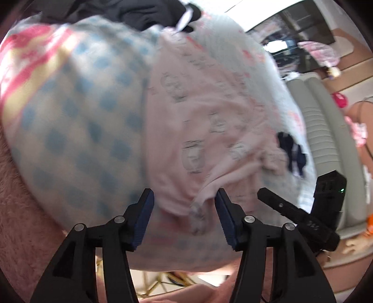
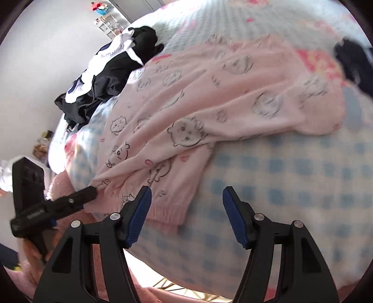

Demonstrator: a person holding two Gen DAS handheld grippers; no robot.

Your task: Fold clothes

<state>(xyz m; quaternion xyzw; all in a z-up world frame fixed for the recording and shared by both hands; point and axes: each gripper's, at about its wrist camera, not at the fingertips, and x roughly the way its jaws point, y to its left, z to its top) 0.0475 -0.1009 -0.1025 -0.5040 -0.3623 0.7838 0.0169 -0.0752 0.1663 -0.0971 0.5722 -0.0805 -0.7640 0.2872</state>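
Observation:
A pale pink garment printed with bear faces [image 1: 209,130] [image 2: 209,93] lies spread on a bed cover of blue checks [image 1: 77,130] [image 2: 303,186]. My left gripper [image 1: 184,209] is open, and a bunched corner of the pink garment sits loose between its blue pads [image 1: 145,216] without being pressed. Seen from the right wrist, the left gripper [image 2: 93,188] has its tip at the garment's near-left corner. My right gripper [image 2: 185,214] is open over the garment's ribbed hem and the checked cover, holding nothing. In the left wrist view the right gripper [image 1: 262,194] hovers just right of the garment.
A heap of dark and white clothes [image 2: 112,70] [image 1: 130,11] lies at the far side of the bed. A small dark item [image 1: 291,153] [image 2: 354,63] rests beyond the pink garment. Pink fluffy fabric [image 1: 18,221] borders the near edge. Grey ribbed cushions [image 1: 326,139] stand to the right.

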